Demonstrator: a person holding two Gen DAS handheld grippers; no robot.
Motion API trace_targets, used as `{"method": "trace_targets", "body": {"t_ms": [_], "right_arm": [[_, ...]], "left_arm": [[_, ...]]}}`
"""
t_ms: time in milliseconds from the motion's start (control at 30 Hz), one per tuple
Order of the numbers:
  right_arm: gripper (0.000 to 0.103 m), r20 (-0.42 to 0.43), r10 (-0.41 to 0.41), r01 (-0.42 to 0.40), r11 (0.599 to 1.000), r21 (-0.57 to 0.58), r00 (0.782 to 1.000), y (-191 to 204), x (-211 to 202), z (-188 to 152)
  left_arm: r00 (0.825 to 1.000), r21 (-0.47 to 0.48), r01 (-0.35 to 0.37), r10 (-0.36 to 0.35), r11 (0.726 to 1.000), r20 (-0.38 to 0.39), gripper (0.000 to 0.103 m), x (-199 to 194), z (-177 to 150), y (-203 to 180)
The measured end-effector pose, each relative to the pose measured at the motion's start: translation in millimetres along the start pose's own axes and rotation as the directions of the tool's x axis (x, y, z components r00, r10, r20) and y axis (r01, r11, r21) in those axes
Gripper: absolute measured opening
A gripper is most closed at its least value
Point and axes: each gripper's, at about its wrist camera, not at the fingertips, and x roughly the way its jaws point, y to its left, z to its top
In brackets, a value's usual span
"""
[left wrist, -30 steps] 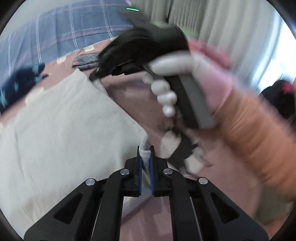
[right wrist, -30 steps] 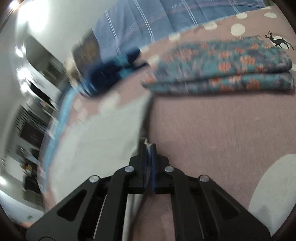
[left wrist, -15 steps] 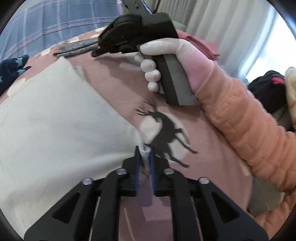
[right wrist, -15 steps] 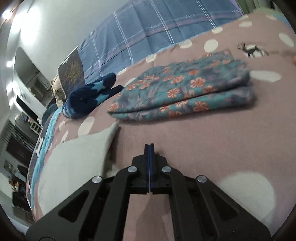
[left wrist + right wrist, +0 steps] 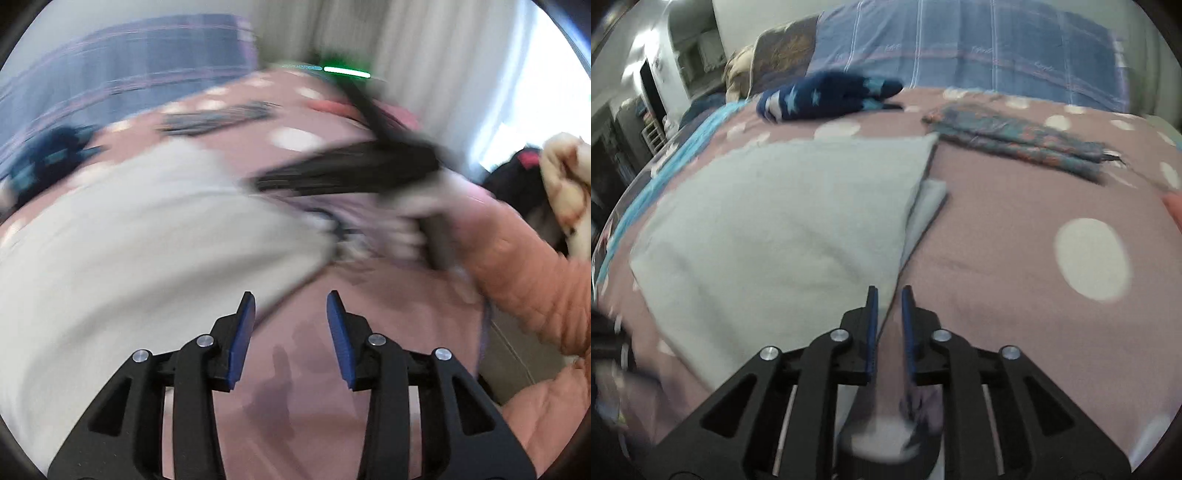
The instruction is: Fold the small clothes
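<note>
A pale cream garment (image 5: 783, 218) lies folded flat on the pink dotted bedspread (image 5: 1015, 229); in the left wrist view the same garment (image 5: 140, 236) fills the left half, blurred. My left gripper (image 5: 291, 301) is opening, its blue pads well apart with only bedspread between them, just off the garment's near corner. My right gripper (image 5: 889, 291) is opening too, with a narrow gap and nothing gripped, at the garment's right edge. In the left wrist view the right gripper (image 5: 258, 181) shows blurred in a gloved hand (image 5: 424, 210).
A folded floral garment (image 5: 1019, 144) and a navy star-print piece (image 5: 827, 98) lie farther back on the bed. A blue plaid blanket (image 5: 960, 48) lies behind them. An orange sleeve (image 5: 524, 273) crosses the right of the left wrist view, with curtains (image 5: 406, 44) behind.
Both grippers held the cream garment's edge a second ago. Both have let it go, opened and pulled back toward the near side; the garment now lies folded on the bed.
</note>
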Motion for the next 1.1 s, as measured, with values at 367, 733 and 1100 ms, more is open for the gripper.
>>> {"method": "trace_targets", "body": {"t_ms": [367, 733, 1100], "right_arm": [[0.031, -0.006, -0.214, 0.212, 0.971, -0.109, 0.977, 77.2, -33.6, -24.0], [0.074, 0.124, -0.156, 0.199, 0.819, -0.538, 0.98, 312.3, 22.6, -7.1], [0.073, 0.094, -0.166, 0.182, 0.661, -0.728, 0.982, 416.9, 99.1, -33.9]], "left_arm": [[0.841, -0.414, -0.481, 0.54, 0.773, 0.032, 0.06, -125.7, -99.0, 190.1], [0.882, -0.544, -0.393, 0.472, 0.742, 0.006, 0.06, -146.0, -178.5, 242.2], [0.849, -0.634, -0.361, 0.522, 0.684, 0.08, 0.06, -185.6, -209.3, 256.4]]}}
